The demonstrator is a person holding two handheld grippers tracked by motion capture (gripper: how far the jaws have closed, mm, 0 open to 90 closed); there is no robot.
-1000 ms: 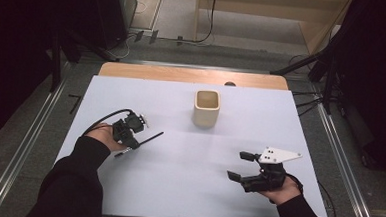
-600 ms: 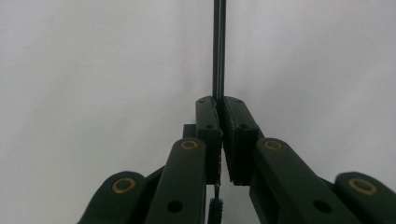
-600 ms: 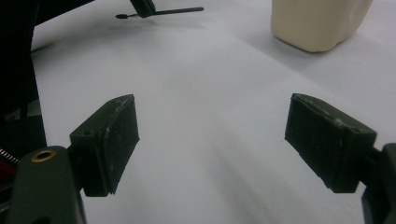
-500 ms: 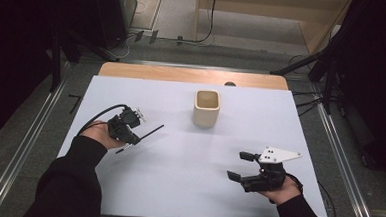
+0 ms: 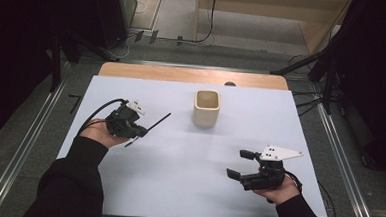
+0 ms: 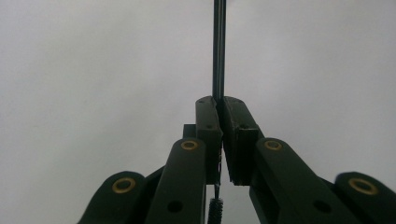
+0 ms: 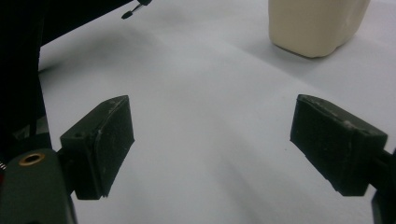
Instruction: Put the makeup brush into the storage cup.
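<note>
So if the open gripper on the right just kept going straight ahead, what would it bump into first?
Probably nothing soon: the right gripper points left across the bare white table. The cream square cup sits off to the side of its line, though depth is hard to judge.

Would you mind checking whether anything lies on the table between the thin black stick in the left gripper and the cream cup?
Nothing visible does. The left gripper is shut on the thin black stick, and only bare white table lies between its tip and the cream cup.
</note>
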